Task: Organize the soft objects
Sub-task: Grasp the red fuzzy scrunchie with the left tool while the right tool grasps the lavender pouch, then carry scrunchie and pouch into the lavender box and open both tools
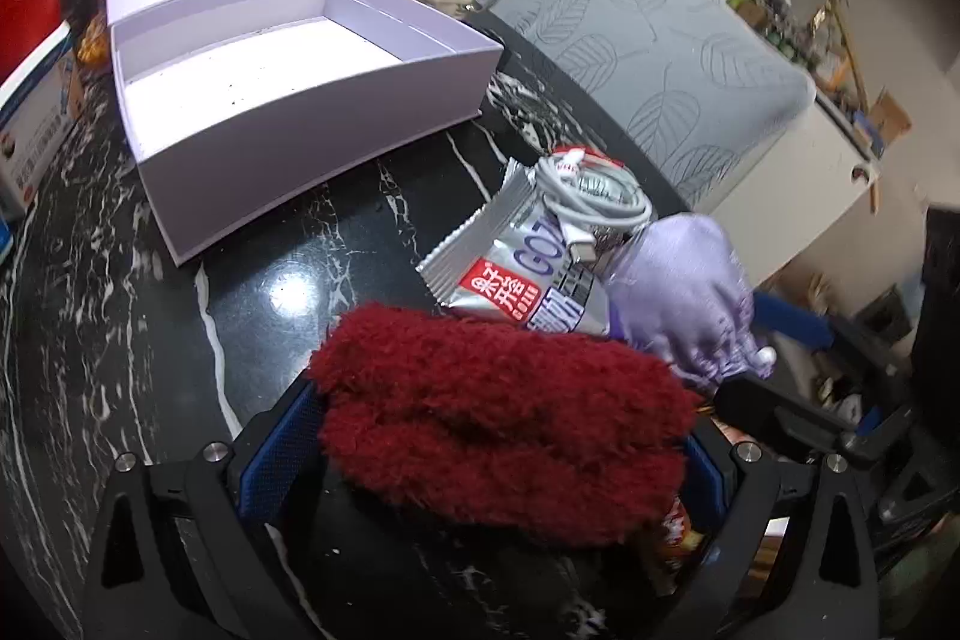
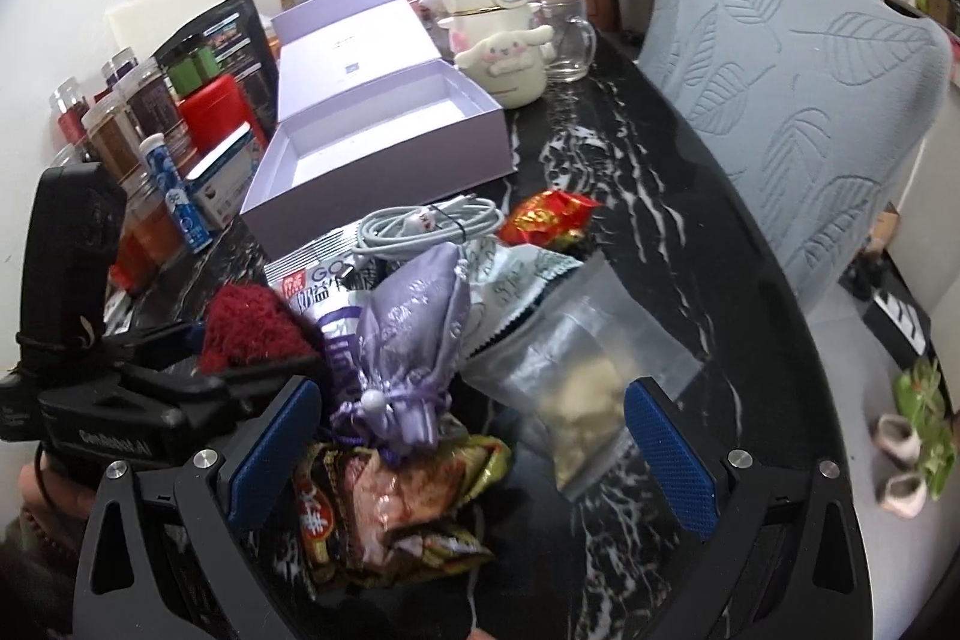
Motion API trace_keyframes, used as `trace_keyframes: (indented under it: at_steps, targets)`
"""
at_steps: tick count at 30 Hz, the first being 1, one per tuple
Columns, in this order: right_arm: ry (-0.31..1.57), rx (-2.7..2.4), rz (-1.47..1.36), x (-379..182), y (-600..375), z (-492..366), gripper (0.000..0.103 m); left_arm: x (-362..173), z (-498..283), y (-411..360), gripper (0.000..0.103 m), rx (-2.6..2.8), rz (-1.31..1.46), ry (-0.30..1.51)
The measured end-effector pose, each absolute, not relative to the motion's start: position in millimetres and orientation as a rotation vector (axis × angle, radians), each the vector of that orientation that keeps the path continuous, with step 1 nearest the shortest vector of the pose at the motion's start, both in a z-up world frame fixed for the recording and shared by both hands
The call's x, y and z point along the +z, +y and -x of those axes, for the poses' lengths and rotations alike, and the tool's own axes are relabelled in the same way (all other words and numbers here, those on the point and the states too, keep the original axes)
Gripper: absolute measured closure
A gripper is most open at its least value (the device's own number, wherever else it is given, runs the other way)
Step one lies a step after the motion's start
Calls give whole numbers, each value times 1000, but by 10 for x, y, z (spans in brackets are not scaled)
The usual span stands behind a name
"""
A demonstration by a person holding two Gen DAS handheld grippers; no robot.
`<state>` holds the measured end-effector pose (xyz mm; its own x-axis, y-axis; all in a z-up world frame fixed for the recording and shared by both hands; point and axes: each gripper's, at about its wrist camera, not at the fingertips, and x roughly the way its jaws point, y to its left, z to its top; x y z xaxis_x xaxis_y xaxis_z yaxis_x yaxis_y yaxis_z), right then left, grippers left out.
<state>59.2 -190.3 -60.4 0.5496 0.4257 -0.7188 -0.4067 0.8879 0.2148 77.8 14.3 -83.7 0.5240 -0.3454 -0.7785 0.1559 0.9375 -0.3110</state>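
Note:
My left gripper is shut on a fluffy dark red cloth just above the black marble table; the cloth also shows in the right wrist view. A lilac satin pouch lies to its right and sits between my right fingers. My right gripper is open over a pile of snack packets and a clear bag. An open lilac box stands empty at the back left.
A silver snack packet with a coiled grey cable lies past the cloth. A cream kettle with a plush figure, a glass mug, jars and a grey chair back surround the table.

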Motion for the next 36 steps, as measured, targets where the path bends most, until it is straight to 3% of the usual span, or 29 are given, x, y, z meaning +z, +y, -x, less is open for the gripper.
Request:
trace_keyframes:
  at_steps: [2,6,11,15,19,36]
  targets:
    - [850,503,-11,-610,-1870,-613,5,-816,-749,120,8,-308,196,955]
    - [852,525,-16,-629,-1858,-653,26,-808,-725,143,20,-323,216,932]
    - [890,591,-61,-673,-1821,-725,47,-792,-666,235,49,-313,266,917]
    - [889,619,-72,-710,-1751,-711,72,-756,-601,374,55,-289,297,877]
    - [867,613,-72,-693,-1709,-677,77,-707,-518,452,59,-271,299,847]
    - [689,678,-22,-279,-1588,-404,78,-286,-118,629,59,-169,258,720]
